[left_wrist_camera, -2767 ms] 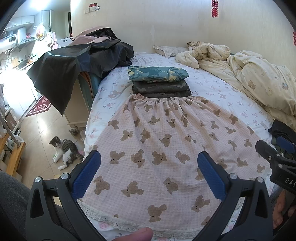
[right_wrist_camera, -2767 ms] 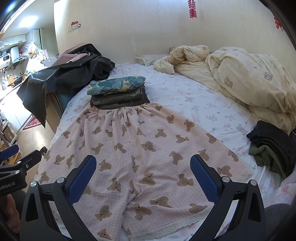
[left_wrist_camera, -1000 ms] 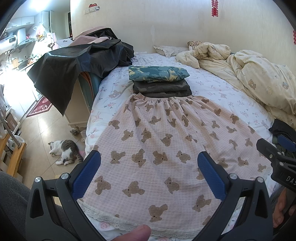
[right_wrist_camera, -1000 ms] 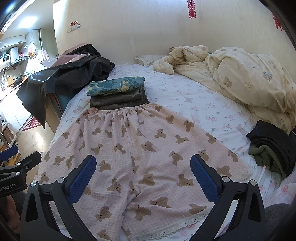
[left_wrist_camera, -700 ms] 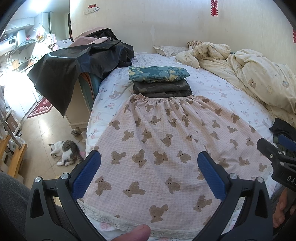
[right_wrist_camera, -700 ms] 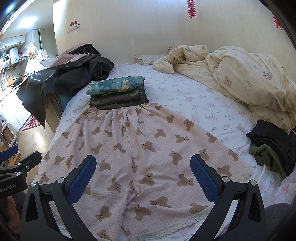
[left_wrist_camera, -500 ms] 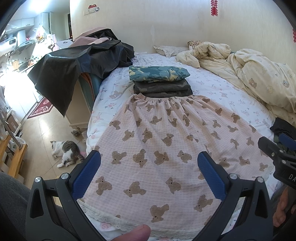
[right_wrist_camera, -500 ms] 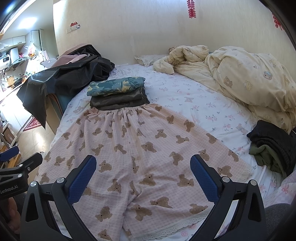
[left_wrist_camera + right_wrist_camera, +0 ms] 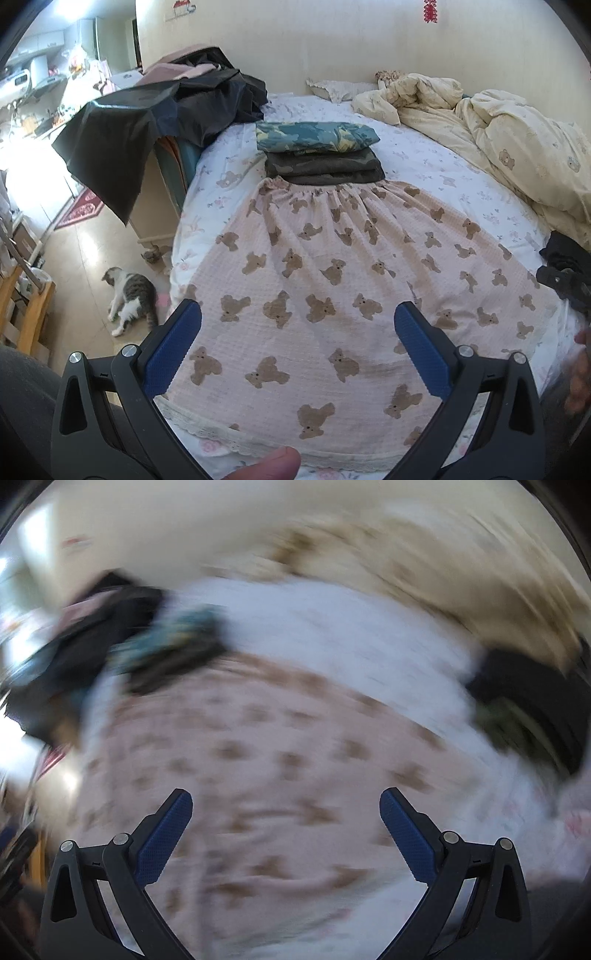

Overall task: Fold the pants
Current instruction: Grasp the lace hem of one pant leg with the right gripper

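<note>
Both grippers' ribbed blue fingers (image 9: 173, 350) gape wide, empty, above waffle-textured bear-print pants (image 9: 332, 288).

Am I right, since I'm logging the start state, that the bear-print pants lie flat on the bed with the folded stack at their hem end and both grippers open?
Not quite: the left wrist view shows the folded stack at the gathered waistband end of the pants, not the hem. The pants do lie flat on the bed, and the left gripper and right gripper are both open.
</note>
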### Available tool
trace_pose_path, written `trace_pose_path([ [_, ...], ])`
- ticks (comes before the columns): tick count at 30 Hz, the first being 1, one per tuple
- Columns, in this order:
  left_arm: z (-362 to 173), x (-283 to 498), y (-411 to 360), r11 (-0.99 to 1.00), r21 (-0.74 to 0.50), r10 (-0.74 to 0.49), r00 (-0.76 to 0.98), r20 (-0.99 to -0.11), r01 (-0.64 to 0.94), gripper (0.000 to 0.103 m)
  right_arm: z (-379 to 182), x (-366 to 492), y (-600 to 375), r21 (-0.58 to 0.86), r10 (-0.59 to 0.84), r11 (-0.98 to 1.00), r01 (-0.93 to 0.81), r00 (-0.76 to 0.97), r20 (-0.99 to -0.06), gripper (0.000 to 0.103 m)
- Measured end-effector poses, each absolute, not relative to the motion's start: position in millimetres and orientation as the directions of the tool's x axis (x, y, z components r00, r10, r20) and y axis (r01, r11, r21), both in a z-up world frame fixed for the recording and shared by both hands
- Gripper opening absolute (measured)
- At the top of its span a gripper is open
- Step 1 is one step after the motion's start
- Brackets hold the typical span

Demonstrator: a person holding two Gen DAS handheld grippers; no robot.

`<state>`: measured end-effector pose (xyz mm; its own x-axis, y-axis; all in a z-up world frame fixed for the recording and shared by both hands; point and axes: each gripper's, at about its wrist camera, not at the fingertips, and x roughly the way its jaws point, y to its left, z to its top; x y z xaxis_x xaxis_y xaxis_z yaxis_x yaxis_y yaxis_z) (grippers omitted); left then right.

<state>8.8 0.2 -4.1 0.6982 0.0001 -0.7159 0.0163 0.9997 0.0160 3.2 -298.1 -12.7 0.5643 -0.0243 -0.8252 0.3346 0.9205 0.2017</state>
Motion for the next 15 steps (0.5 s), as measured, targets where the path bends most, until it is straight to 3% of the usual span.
trace_pose_path([
  [2, -5.3, 10.6, -3.2, 1.000, 0.010, -0.012, 0.688, -0.726, 0.028, 0.103, -33.8, 11.0, -341.9, 0.270, 0.020, 0.861, 0.432, 0.501, -0.865, 0.077],
  [5, -6.3, 15.9, -10.5, 0.999, 0.004, -0.028, 0.674, -0.738, 0.045, 0.103, -49.8, 19.7, -393.3, 0.306, 0.045, 0.798, 0.520, 0.454, -0.890, 0.075],
  [8, -6.1, 20.6, -16.4, 0.999, -0.004, -0.037, 0.666, -0.745, 0.050, 0.103, -51.6, 29.3, -428.1, 0.194, -0.062, 0.814, 0.548, 0.413, -0.908, 0.075],
  [15, -10.9, 31.6, -21.4, 0.999, -0.021, -0.048, 0.635, -0.771, 0.050, 0.103, -86.5, 52.1, -462.1, 0.053, -0.070, 0.891, 0.451, 0.251, -0.965, 0.072],
])
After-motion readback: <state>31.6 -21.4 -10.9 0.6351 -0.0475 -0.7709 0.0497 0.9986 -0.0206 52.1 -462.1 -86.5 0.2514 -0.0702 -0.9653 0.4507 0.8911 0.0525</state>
